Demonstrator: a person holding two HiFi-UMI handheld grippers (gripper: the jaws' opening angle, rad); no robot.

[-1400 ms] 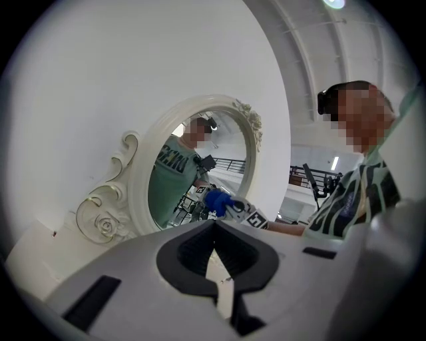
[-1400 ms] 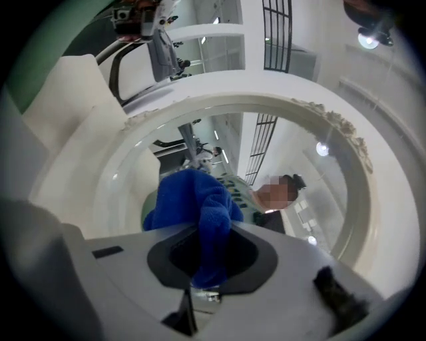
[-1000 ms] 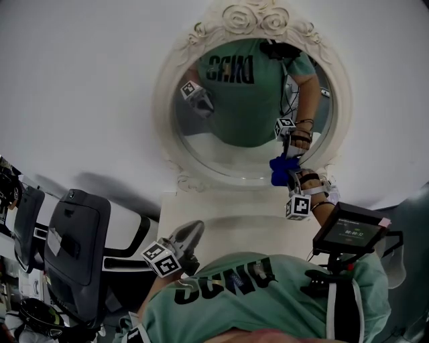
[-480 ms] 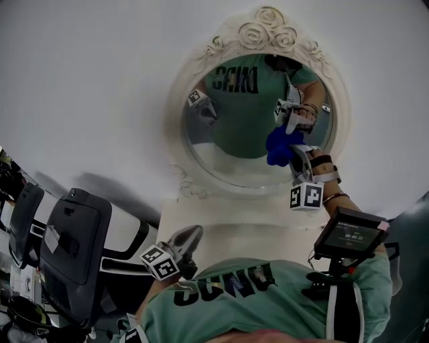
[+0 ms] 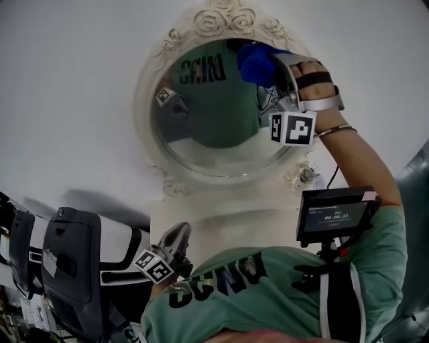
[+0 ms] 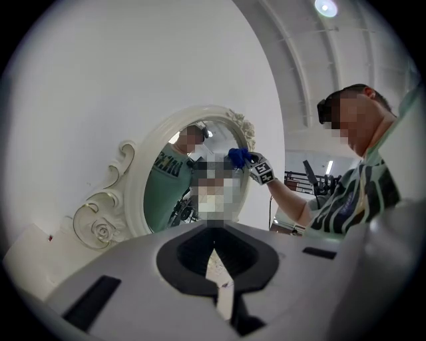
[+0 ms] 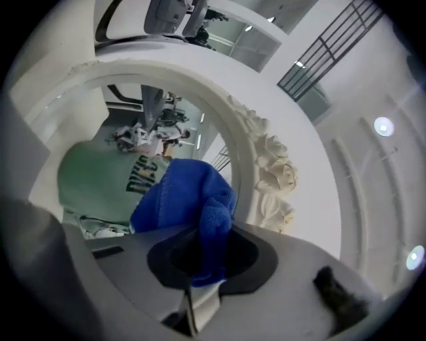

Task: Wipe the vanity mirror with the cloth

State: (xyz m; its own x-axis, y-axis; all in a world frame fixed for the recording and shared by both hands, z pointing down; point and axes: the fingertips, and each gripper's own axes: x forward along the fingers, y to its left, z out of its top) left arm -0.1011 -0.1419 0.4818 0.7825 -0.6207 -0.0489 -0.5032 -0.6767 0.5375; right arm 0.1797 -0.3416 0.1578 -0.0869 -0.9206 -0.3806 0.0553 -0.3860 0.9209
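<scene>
The right claw [image 7: 200, 266] is clamped on a bunched blue cloth [image 7: 183, 200]. A fold is pinched between its jaws and the rest bulges out ahead toward the glass. The step in hand looks like a wipe along the top of the mirror [image 5: 201, 127]. To do it well, the bulging part of the cloth should be what meets the glass, never the hard jaw tips. Pressure should stay light and even, and each pass should overlap the previous one while working downward from the top edge. The wad sits at the upper right of the glass, just inside the carved frame [image 5: 221, 20] and close below its roses. The stroke therefore probably needs to follow the curve of the rim without snagging on the carving. From the head view the cloth appears to touch the glass, though contact cannot be confirmed. The left claw [image 6: 216, 273] is closed with nothing between its jaws. It is held low by the person's body, near the edge of the white table [image 5: 221, 221] and well apart from the mirror.
</scene>
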